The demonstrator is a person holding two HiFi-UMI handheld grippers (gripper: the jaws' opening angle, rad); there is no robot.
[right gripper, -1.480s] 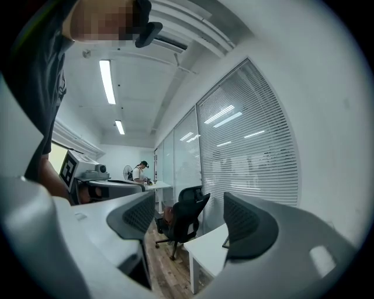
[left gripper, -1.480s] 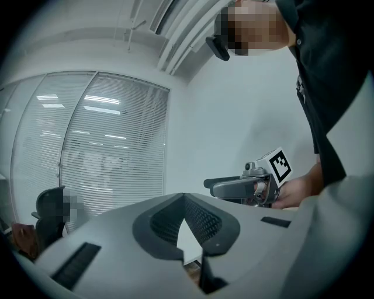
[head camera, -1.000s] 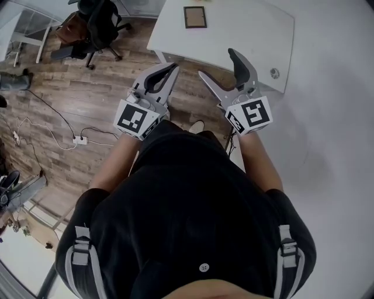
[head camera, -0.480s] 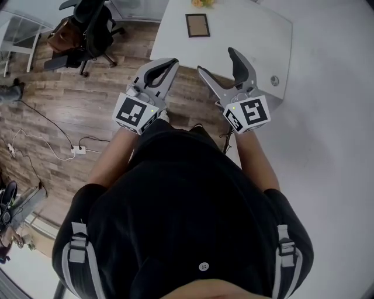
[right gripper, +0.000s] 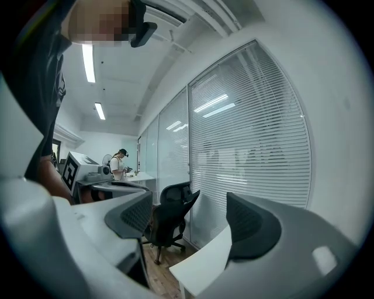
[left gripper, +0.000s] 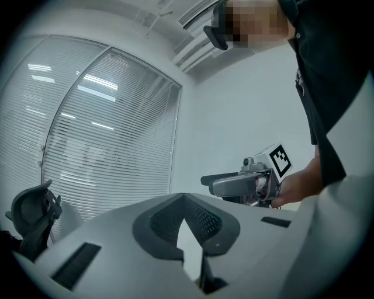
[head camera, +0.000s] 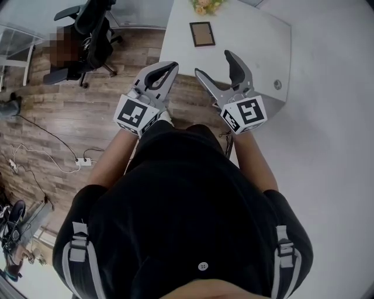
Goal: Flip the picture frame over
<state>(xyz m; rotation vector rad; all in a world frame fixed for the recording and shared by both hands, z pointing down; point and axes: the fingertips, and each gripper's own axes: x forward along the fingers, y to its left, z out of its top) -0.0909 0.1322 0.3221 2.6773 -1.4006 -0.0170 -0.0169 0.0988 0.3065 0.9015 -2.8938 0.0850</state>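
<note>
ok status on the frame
Left gripper shut, empty; right gripper open, empty. Frame flat on table, untouched, ahead of both. Flowers just beyond it.

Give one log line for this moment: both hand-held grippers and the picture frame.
left hand-held gripper: shut, empty | right hand-held gripper: open, empty | picture frame: on table, untouched

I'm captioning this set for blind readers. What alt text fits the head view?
Seen from above, a person in black holds two grippers in front of a white table where a picture frame lies flat, untouched. The left gripper is shut and empty, the right gripper open.
</note>
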